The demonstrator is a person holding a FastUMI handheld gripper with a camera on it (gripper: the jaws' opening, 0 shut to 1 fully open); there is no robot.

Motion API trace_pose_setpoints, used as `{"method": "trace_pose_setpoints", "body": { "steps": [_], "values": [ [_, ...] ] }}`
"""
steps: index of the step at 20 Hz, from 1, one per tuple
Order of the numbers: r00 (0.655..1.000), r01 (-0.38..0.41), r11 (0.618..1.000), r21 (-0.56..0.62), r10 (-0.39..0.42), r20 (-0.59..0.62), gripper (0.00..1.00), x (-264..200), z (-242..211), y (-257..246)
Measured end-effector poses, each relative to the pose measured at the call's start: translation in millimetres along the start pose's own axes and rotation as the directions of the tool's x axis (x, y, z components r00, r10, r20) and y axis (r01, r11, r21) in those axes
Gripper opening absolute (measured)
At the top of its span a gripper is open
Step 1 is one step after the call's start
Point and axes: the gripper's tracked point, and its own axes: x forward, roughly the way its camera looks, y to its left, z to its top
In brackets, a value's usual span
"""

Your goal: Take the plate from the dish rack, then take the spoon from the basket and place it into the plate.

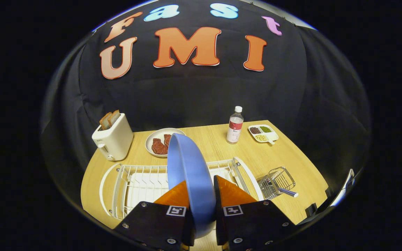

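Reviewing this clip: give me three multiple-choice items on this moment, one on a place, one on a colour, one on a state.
1. Where is the wire basket?
A. beside the dish rack
B. behind the toaster
C. on the white plate of meat

2. What colour is the plate between the jaws?
A. white
B. blue
C. green

3. How does the gripper stand?
A. open above the table
B. shut on the plate
C. shut on a spoon

Answers: 1 A, it stands just off the rack's end. 2 B, its surface is blue. 3 B, both fingers press its sides.

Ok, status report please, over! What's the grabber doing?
Gripper shut on round blue plate, held on edge over white wire dish rack. Spoon in wire basket. Nothing in the way.
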Motion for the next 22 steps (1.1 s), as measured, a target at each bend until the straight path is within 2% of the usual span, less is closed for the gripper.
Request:
{"method": "trace_pose_setpoints", "body": {
  "steps": [7, 12, 18, 22],
  "values": [
    [0.991, -0.121, 0.98, 0.156, 0.128, -0.032, 0.24, -55, -43, -24],
    [0.974, -0.186, 0.939, 0.289, 0.215, -0.069, 0.24, -84, -87, -38],
    [0.945, -0.215, 0.879, 0.426, 0.298, -0.136, 0.24, -101, -150, -43],
    [0.928, -0.23, 0.856, 0.462, 0.336, -0.161, 0.24, -99, -181, -41]
  ]
}}
